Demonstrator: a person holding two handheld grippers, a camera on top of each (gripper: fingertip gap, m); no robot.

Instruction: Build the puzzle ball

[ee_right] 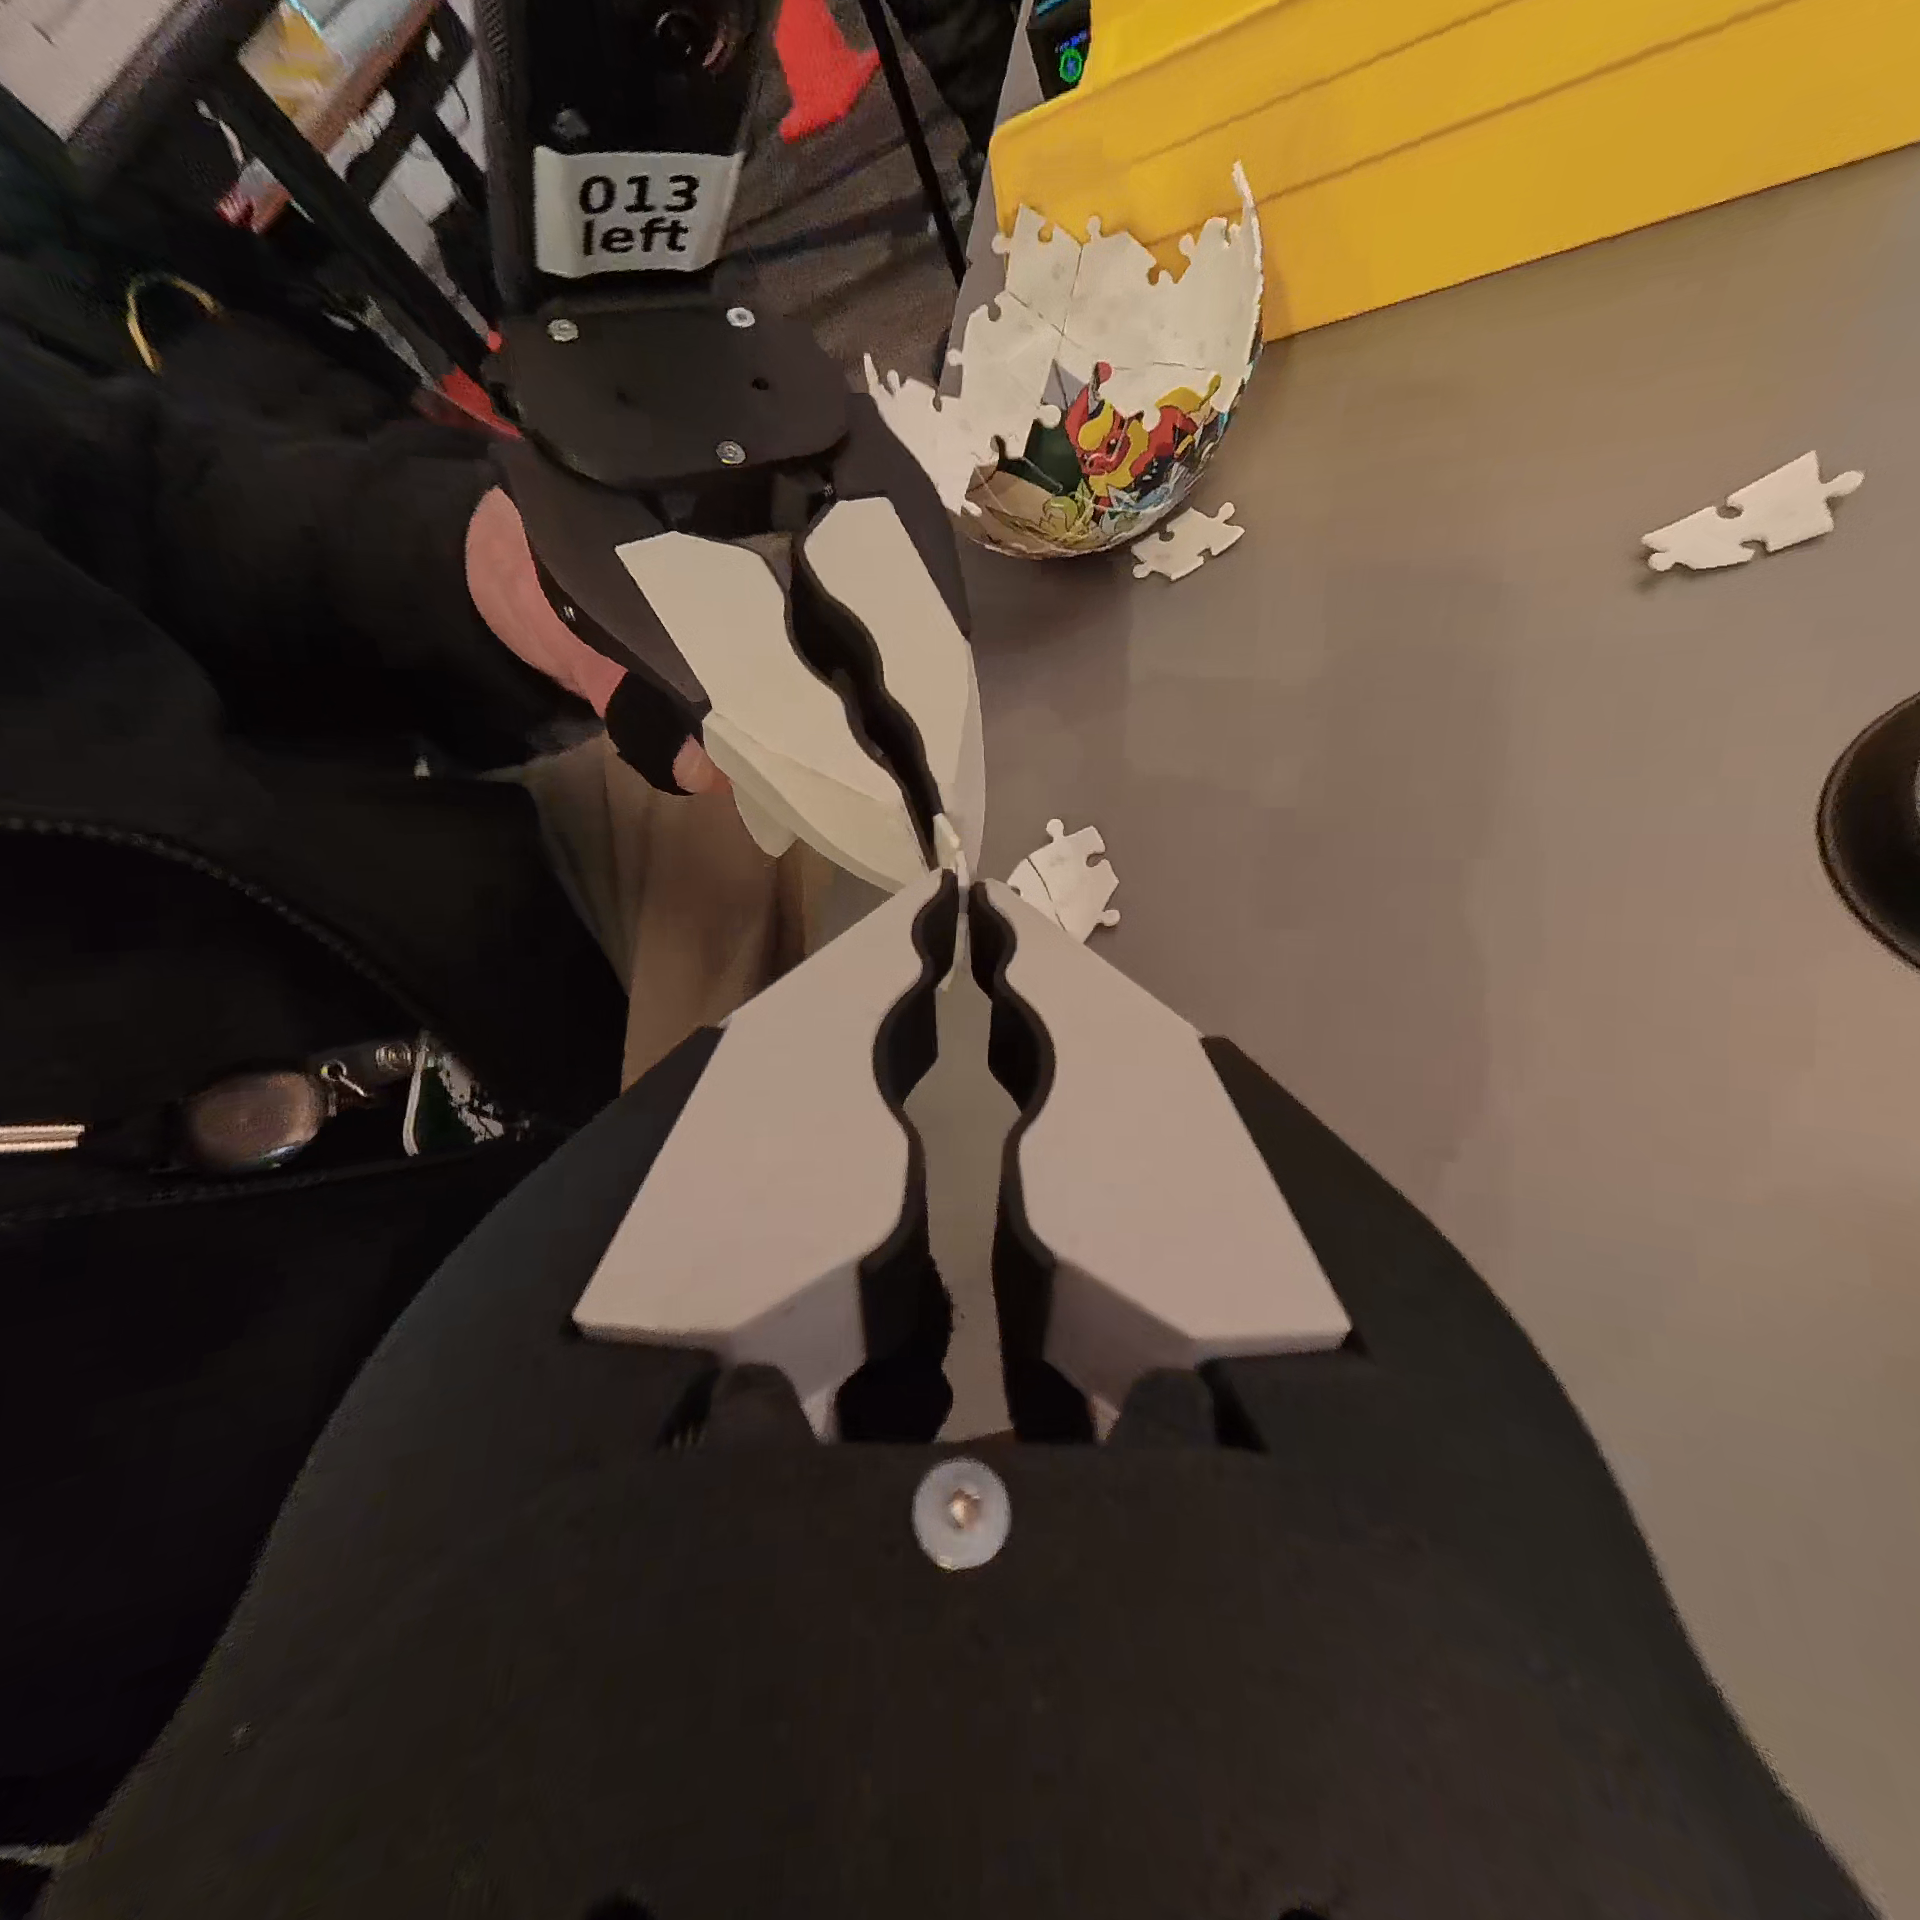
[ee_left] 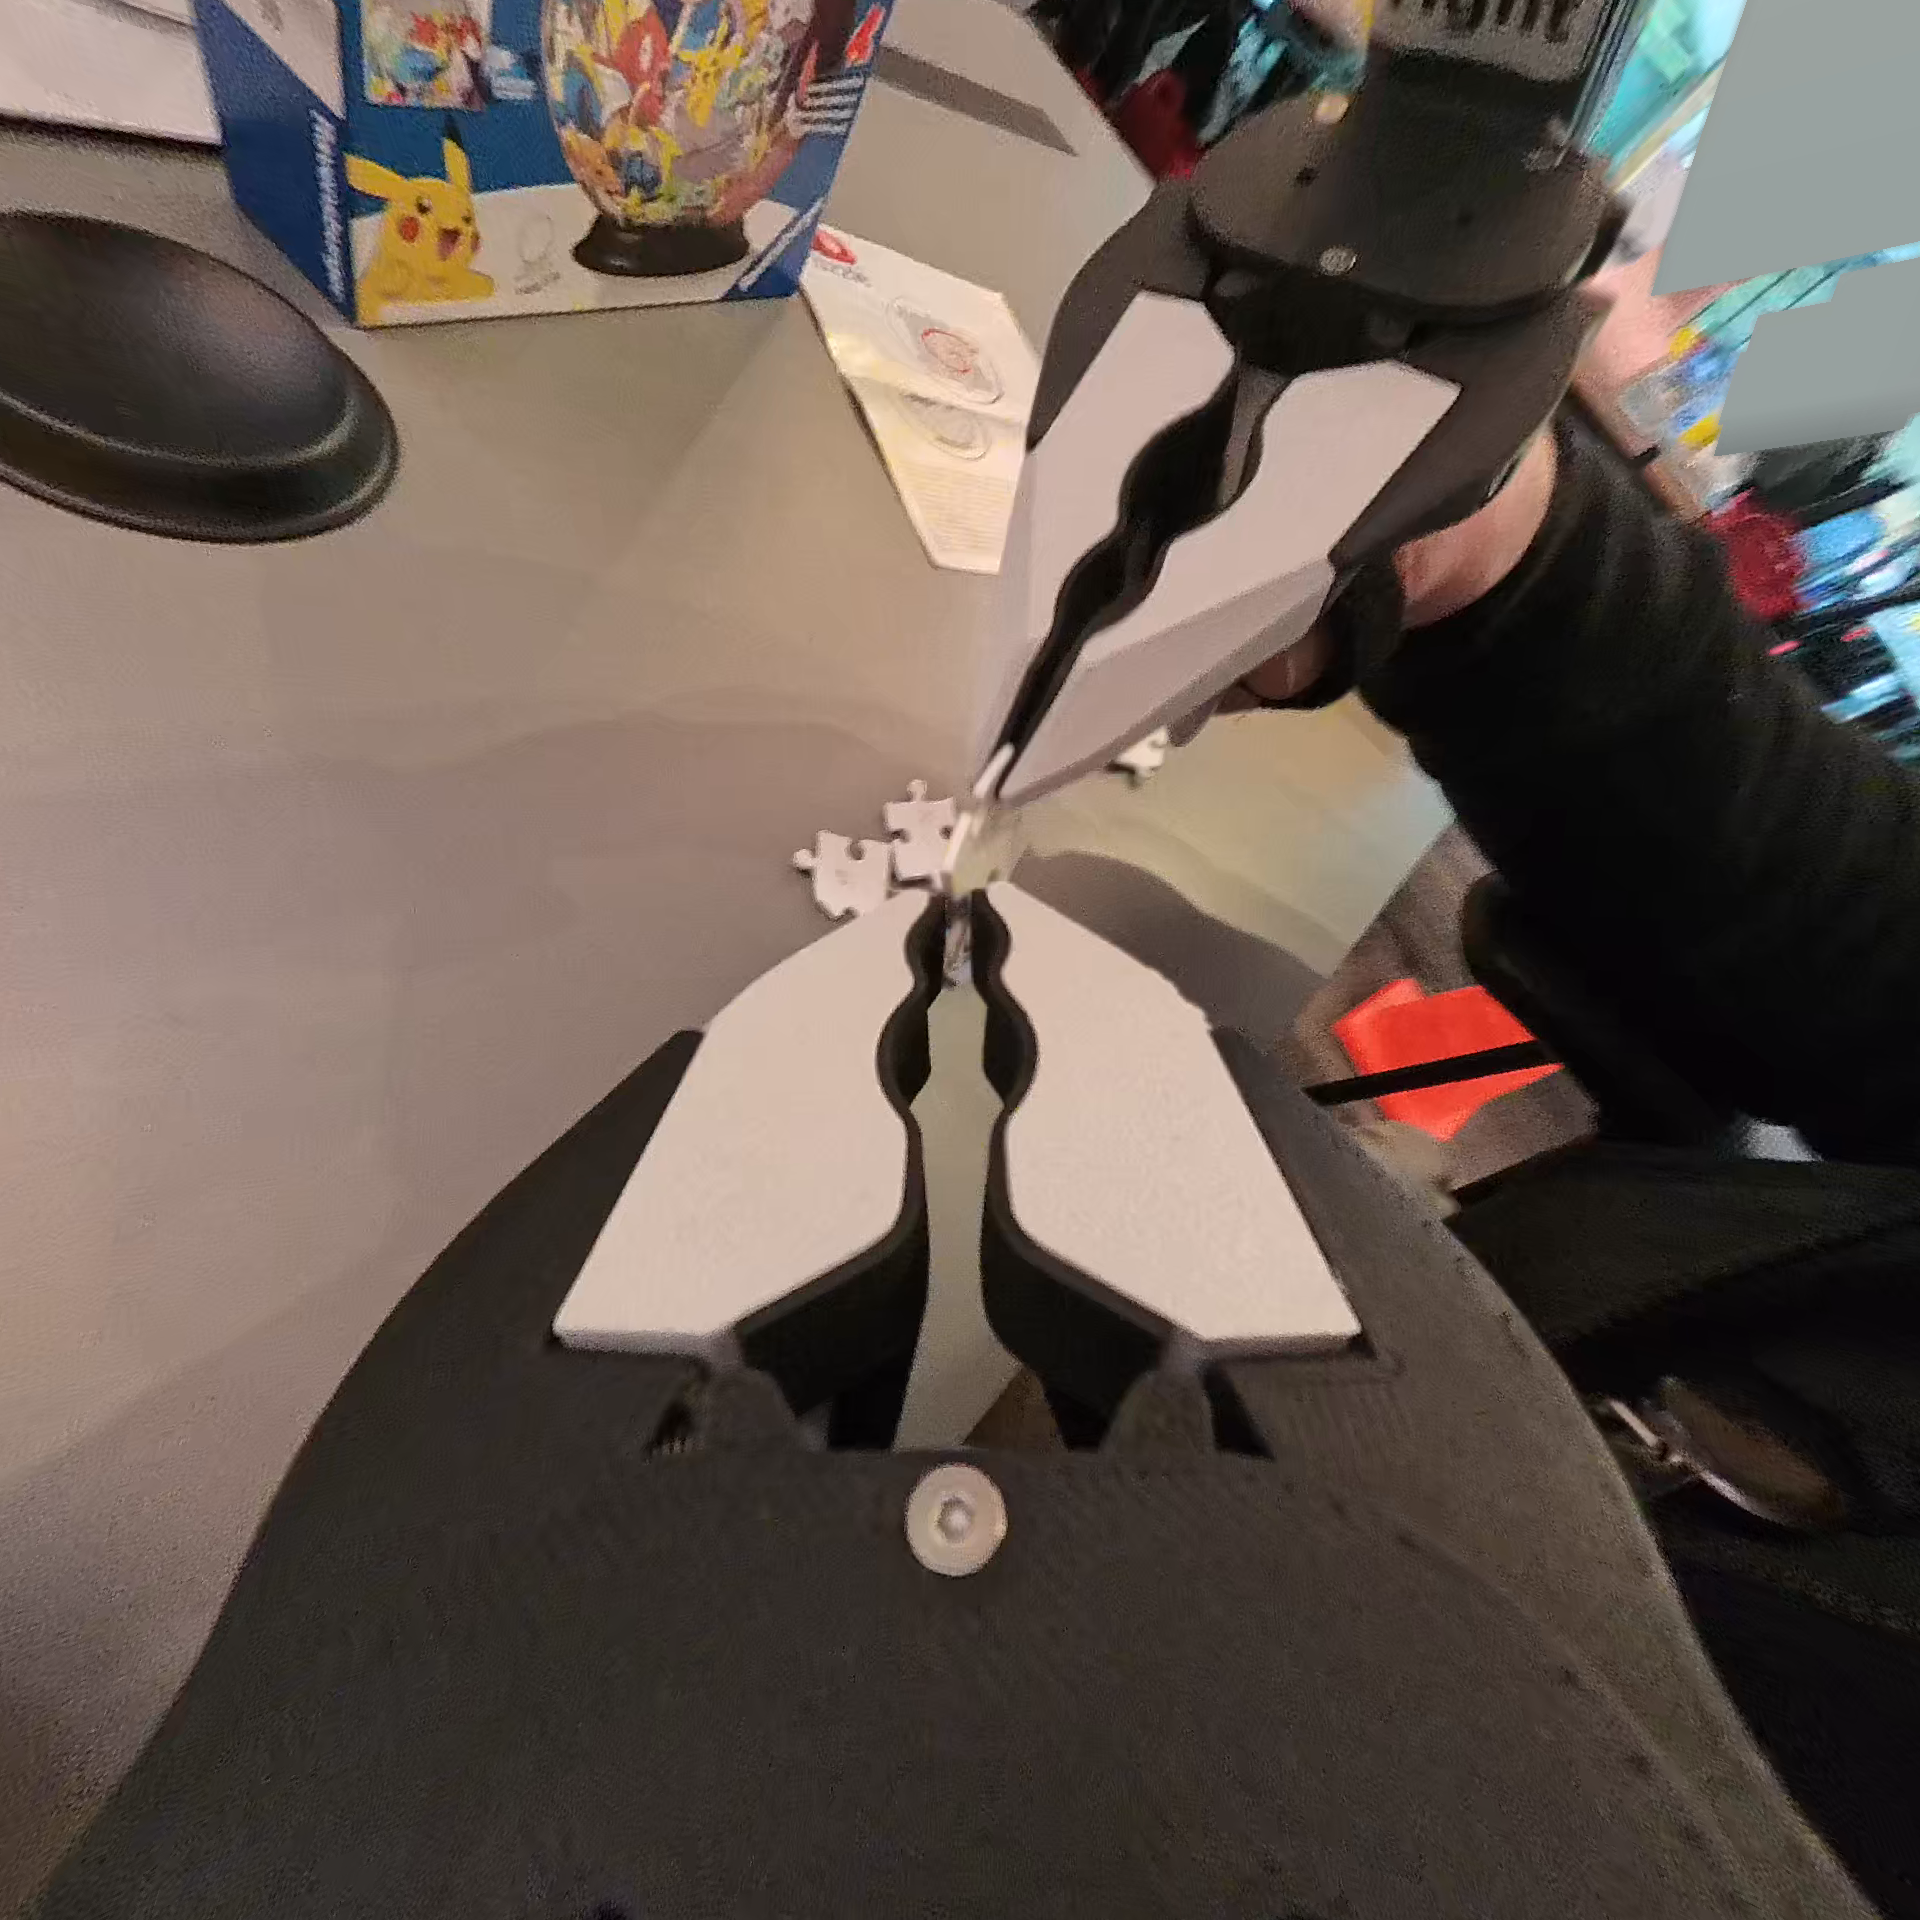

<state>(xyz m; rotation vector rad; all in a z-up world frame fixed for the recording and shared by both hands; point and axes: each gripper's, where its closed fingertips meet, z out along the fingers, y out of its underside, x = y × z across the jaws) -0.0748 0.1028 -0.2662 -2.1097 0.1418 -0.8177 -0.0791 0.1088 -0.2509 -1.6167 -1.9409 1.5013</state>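
Stand (ee_left: 156,384): black, domed, at 10 o'clock on the grey table (ee_left: 468,831) in the left wrist view; bare, no ball on it.
Box (ee_left: 540,156): printed puzzle carton at 11 o'clock, upright, leaflet (ee_left: 935,384) flat just beside it at 1 o'clock.
Left gripper (ee_left: 956,940): closed to a narrow slit, tips pinching the lower edge of a small piece (ee_left: 971,868) held edge-on.
Loose pieces (ee_left: 878,857): joined pair, white side up, on the table at 11 o'clock of the tips.
Right gripper (ee_right: 961,904): likewise closed; a thin white piece edge visible between its tips. Tips of both grippers meeting head-on.
One piece or two in the pinch: cannot tell.
Puzzle ball (ee_right: 1101,416): part-built shell, open and jagged on top, resting on the table at 1 o'clock in the right wrist view, before the yellow bin (ee_right: 1455,156); well apart from both grippers.
Further pair (ee_right: 1751,514): at 2 o'clock, white side up.
Step, judged: in-air handover or joining of pieces, ahead of fitting to the shell.
Next move calls for: one firm hold only, clean release by the other, tabs kept aligned.
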